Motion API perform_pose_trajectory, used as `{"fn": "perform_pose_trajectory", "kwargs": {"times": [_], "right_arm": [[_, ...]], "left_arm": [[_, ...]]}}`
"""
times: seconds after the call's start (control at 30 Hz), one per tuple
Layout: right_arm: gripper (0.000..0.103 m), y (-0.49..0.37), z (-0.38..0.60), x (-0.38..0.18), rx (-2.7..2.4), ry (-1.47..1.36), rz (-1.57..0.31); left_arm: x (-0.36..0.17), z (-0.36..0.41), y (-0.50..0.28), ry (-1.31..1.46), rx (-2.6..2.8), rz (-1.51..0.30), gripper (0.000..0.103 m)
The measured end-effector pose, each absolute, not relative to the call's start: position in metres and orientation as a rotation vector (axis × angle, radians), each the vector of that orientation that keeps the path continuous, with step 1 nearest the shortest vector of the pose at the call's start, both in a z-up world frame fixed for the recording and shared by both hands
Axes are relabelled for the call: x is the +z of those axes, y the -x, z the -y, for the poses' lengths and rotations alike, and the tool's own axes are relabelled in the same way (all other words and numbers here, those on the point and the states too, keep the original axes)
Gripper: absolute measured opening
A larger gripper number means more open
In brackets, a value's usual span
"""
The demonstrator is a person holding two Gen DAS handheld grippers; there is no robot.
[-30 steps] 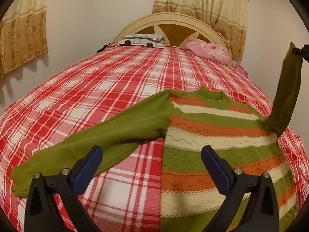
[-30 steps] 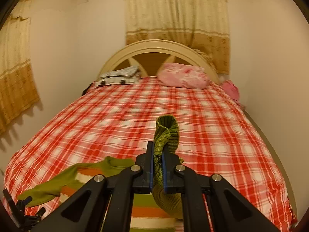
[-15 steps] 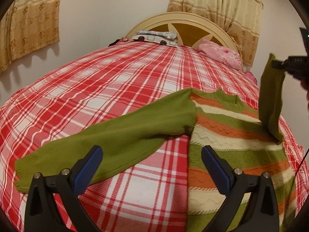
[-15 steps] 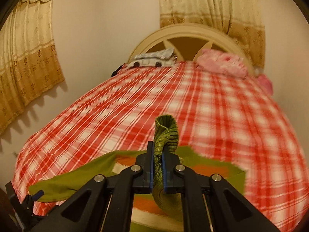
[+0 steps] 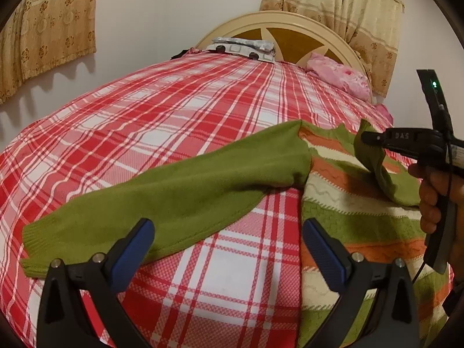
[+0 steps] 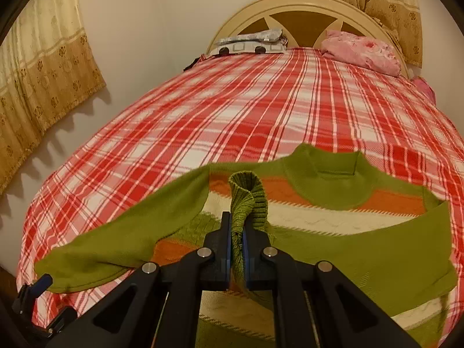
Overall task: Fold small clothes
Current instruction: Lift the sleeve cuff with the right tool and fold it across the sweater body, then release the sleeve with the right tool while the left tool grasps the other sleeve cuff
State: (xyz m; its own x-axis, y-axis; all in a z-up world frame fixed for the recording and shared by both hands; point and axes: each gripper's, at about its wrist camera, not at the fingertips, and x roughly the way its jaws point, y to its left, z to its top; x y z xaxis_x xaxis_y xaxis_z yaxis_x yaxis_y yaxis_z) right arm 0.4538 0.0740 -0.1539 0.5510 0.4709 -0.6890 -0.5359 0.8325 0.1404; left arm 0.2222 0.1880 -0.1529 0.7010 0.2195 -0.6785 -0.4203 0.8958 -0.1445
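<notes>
A small sweater (image 5: 356, 203) with a green, orange and cream striped body lies flat on the red plaid bed. Its left green sleeve (image 5: 174, 197) stretches out to the left. My left gripper (image 5: 229, 249) is open and empty, hovering just above that sleeve's cuff end. My right gripper (image 6: 236, 232) is shut on the ribbed cuff (image 6: 246, 197) of the other green sleeve, which is folded across the sweater's chest (image 6: 362, 249). The right gripper also shows in the left wrist view (image 5: 365, 138), low over the sweater.
The red plaid bedspread (image 5: 188, 110) covers the bed. A pink pillow (image 5: 339, 78) and a grey patterned bundle (image 5: 243, 47) lie by the cream headboard (image 5: 290, 23). Walls and yellow curtains (image 5: 43, 29) stand on the left and behind.
My right gripper has carried the sleeve from high at the right down and leftward across the sweater's body. My left gripper has shifted left toward the outstretched sleeve.
</notes>
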Motion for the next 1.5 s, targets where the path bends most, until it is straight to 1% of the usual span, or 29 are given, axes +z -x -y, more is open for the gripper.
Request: {"fn": "perform_pose_trajectory", "kwargs": {"times": [0.33,0.67,0.87,0.9,0.97,1.0,1.03,1.07,1.1,1.2,1.33,1.4,1.5], "right_arm": [[0.005,-0.448,-0.096,-0.161,0.626,0.097,-0.780],[0.005,-0.446,-0.114,-0.209,0.633,0.123,-0.879],[0.005,-0.449,-0.117,-0.221,0.686,0.107,-0.904],[0.009,-0.449,-0.117,-0.222,0.700,0.105,-0.913],[0.011,-0.447,-0.111,-0.221,0.752,0.082,-0.922],[0.025,-0.444,-0.109,-0.221,0.774,0.080,-0.927],[0.049,-0.441,-0.106,-0.219,0.793,0.084,-0.929],[0.060,-0.437,-0.102,-0.217,0.820,0.083,-0.923],[0.064,-0.432,-0.096,-0.213,0.846,0.074,-0.909],[0.064,-0.426,-0.082,-0.209,0.794,0.076,-0.885],[0.064,-0.435,-0.073,-0.220,0.710,0.074,-0.914],[0.065,-0.431,-0.076,-0.223,0.731,0.060,-0.916],[0.065,-0.411,-0.096,-0.224,0.879,0.121,-0.946]], "left_arm": [[-0.157,-0.191,-0.219,0.317,0.370,-0.720,0.103],[-0.154,-0.190,-0.215,0.316,0.378,-0.717,0.103],[-0.153,-0.190,-0.210,0.312,0.389,-0.719,0.103],[-0.152,-0.191,-0.209,0.310,0.391,-0.717,0.103],[-0.151,-0.193,-0.204,0.298,0.403,-0.710,0.103],[-0.152,-0.195,-0.201,0.285,0.423,-0.706,0.103],[-0.152,-0.198,-0.198,0.272,0.452,-0.704,0.103],[-0.153,-0.202,-0.195,0.266,0.477,-0.701,0.103],[-0.154,-0.208,-0.191,0.275,0.483,-0.699,0.103],[-0.160,-0.224,-0.183,0.313,0.497,-0.708,0.103],[-0.168,-0.242,-0.171,0.356,0.517,-0.739,0.103],[-0.169,-0.248,-0.161,0.358,0.545,-0.733,0.103],[-0.171,-0.261,-0.148,0.344,0.594,-0.737,0.103]]}}
